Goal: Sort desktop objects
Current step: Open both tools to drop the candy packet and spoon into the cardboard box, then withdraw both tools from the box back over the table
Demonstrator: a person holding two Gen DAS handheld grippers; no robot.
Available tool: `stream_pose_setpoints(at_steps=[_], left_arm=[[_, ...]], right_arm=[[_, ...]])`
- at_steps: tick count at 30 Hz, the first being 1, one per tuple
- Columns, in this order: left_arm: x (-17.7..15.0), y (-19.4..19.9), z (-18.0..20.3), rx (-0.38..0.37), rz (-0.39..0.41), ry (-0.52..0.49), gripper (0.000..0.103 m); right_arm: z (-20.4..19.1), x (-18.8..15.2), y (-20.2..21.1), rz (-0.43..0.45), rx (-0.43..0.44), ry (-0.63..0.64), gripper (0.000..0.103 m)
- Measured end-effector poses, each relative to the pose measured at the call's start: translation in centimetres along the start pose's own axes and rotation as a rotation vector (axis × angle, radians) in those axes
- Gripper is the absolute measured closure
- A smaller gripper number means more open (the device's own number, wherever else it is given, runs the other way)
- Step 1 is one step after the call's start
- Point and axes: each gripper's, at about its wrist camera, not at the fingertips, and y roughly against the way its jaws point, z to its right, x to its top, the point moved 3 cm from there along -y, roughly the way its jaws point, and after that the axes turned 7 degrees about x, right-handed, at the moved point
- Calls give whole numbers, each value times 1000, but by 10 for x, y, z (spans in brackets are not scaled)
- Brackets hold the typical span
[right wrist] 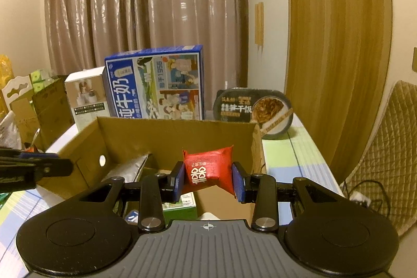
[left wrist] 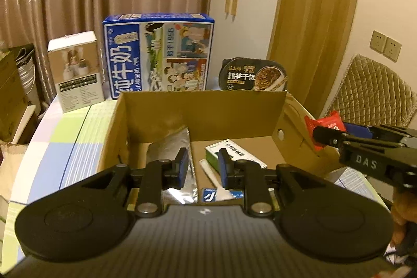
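An open cardboard box (left wrist: 200, 106) (right wrist: 177, 133) sits on the table. Inside lie a silver foil pouch (left wrist: 173, 145) (right wrist: 130, 168), a green and white carton (left wrist: 235, 154) (right wrist: 179, 205) and a white stick (left wrist: 211, 172). My left gripper (left wrist: 200, 168) is open and empty, above the box's near side. My right gripper (right wrist: 208, 180) is shut on a red snack packet (right wrist: 209, 170) and holds it over the box. In the left wrist view the right gripper (left wrist: 327, 136) and the red packet (left wrist: 320, 123) show at the box's right wall.
Behind the box stand a blue milk carton case (left wrist: 159, 56) (right wrist: 156, 82), a white product box (left wrist: 77, 69) (right wrist: 87, 95) and a black instant rice bowl (left wrist: 252, 74) (right wrist: 254, 110). A checked tablecloth (left wrist: 65, 142) covers the table. A quilted chair (right wrist: 385, 147) is at right.
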Motion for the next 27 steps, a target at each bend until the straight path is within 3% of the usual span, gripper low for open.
stream_pose_setpoints(at_steps=[3,5,10,14,22,27], left_arm=[[-3,5,-5,7,3,3,82],[-3,8,-7,7,6,11,81],[-4,24,-13,15,46,31,57],[-11,43,-20,32,71,47,42],[-53,88,-35,91,41,55,15],[-93,114,-44,125,-19,77,5]], right_arm=[[-3,3,-7,5,45,10,65],[-3,6,-9,15,45,17,45],[6,4,9,45,34,-30,42],[15,-16,38,59,3,-90,25],[13,-94,101,-52,-12,-197,21],[1,-128,133,-116,3,-225,20]])
